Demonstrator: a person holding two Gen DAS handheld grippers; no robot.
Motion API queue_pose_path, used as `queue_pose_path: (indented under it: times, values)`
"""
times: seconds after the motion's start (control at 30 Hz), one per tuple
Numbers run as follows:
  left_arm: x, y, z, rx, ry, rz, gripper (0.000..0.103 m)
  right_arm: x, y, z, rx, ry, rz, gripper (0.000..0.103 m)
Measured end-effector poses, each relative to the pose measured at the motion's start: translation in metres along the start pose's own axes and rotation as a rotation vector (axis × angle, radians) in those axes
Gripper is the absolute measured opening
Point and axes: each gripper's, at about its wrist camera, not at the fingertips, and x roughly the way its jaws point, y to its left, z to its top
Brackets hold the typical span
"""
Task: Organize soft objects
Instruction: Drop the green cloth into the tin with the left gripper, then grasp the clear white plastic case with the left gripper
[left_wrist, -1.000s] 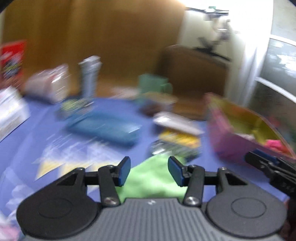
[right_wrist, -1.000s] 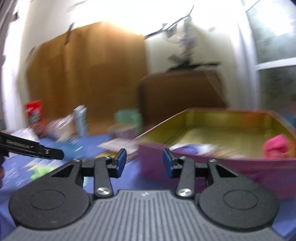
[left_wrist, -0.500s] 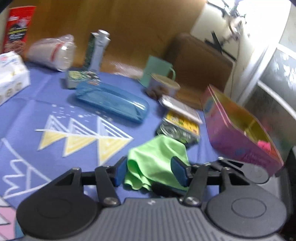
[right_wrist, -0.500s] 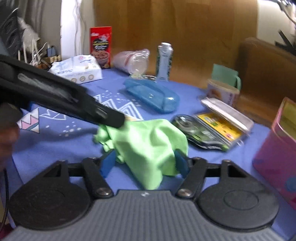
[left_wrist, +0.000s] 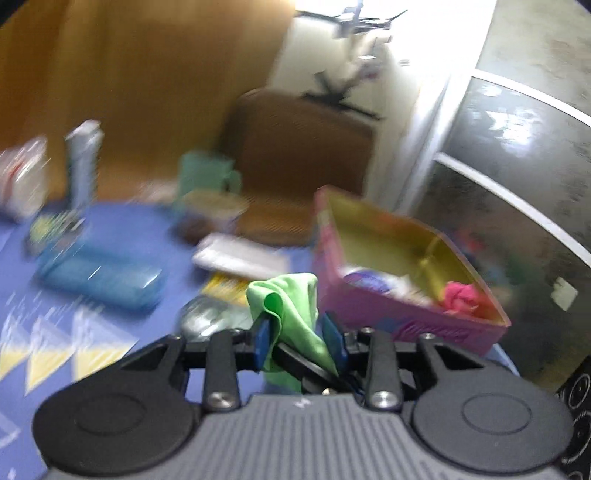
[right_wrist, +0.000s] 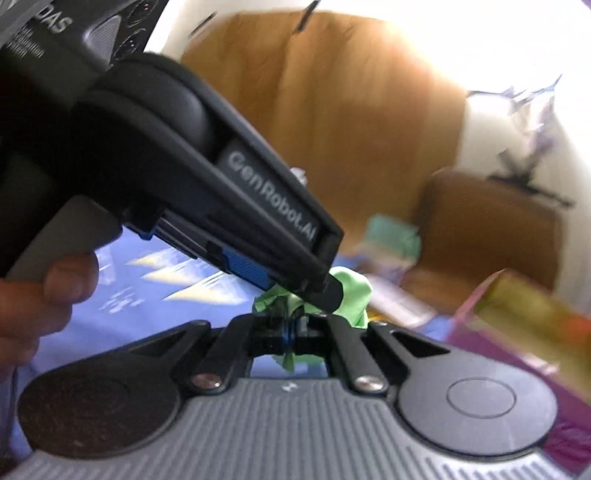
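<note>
A green cloth (left_wrist: 291, 314) is bunched and lifted off the blue tablecloth. My left gripper (left_wrist: 299, 338) has its blue pads against the cloth on both sides. My right gripper (right_wrist: 288, 328) is shut on the same cloth (right_wrist: 351, 295), and the left gripper's body (right_wrist: 184, 155) crosses close in front of it. A pink tin box (left_wrist: 376, 310) with a gold inside stands just right of the cloth and holds a pink soft item (left_wrist: 461, 295). The box also shows in the right wrist view (right_wrist: 517, 317).
A blue plastic case (left_wrist: 99, 273), a silver tape dispenser (left_wrist: 207, 321), a flat white pack (left_wrist: 240, 254), a cup (left_wrist: 210, 210) and a tall carton (left_wrist: 83, 158) lie on the blue tablecloth (left_wrist: 74, 332). A brown chair back (left_wrist: 295, 147) stands behind.
Both grippers have closed on the green cloth and lifted it off the table, toward the pink box. Both views swung upward and blurred.
</note>
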Motion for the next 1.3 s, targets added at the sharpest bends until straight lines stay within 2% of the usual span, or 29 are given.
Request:
queue_pose_path:
  times: [0.2, 0.37, 0.57, 0.6, 0.67, 0.7, 0.73, 0.8, 0.9, 1.07, 1.17, 1.2, 1.23, 1.3]
  values:
    - [0.045, -0.070, 0.025, 0.142, -0.019, -0.100, 0.030, -0.025, -0.056, -0.004, 0.046, -0.081, -0.222, 0.004]
    - [0.089, -0.122, 0.030, 0.222, -0.002, -0.181, 0.031, -0.040, -0.111, -0.017, 0.107, -0.078, -0.401, 0.004]
    - [0.121, -0.151, 0.020, 0.277, 0.022, -0.151, 0.037, -0.050, -0.166, -0.041, 0.207, -0.012, -0.555, 0.007]
    - [0.123, -0.150, 0.018, 0.274, 0.025, -0.141, 0.040, -0.050, -0.173, -0.045, 0.221, 0.008, -0.582, 0.010]
    - [0.123, -0.143, 0.015, 0.259, 0.027, -0.123, 0.046, -0.050, -0.185, -0.053, 0.250, 0.042, -0.626, 0.040]
    - [0.121, -0.138, 0.015, 0.250, 0.025, -0.109, 0.048, -0.054, -0.190, -0.056, 0.272, 0.039, -0.639, 0.064]
    - [0.117, -0.131, 0.014, 0.234, 0.021, -0.096, 0.049, -0.054, -0.195, -0.057, 0.290, 0.031, -0.652, 0.074]
    - [0.105, -0.113, 0.013, 0.199, 0.010, -0.078, 0.049, -0.056, -0.199, -0.059, 0.315, 0.008, -0.679, 0.079]
    - [0.081, -0.080, 0.006, 0.158, -0.019, -0.022, 0.052, -0.063, -0.198, -0.058, 0.347, -0.044, -0.678, 0.082]
    - [0.043, -0.006, -0.010, 0.083, -0.037, 0.179, 0.054, -0.055, -0.177, -0.047, 0.347, -0.118, -0.604, 0.082]
    - [0.023, 0.044, -0.019, 0.030, -0.043, 0.358, 0.054, -0.041, -0.157, -0.034, 0.316, -0.131, -0.493, 0.084]
    - [0.018, 0.057, -0.020, 0.016, -0.046, 0.411, 0.054, -0.036, -0.150, -0.026, 0.302, -0.132, -0.447, 0.088]
    - [0.011, 0.073, -0.023, -0.004, -0.055, 0.462, 0.054, -0.030, -0.141, -0.018, 0.283, -0.128, -0.380, 0.092]
    - [-0.001, 0.096, -0.025, -0.030, -0.078, 0.544, 0.054, -0.014, -0.126, -0.002, 0.251, -0.097, -0.237, 0.095]
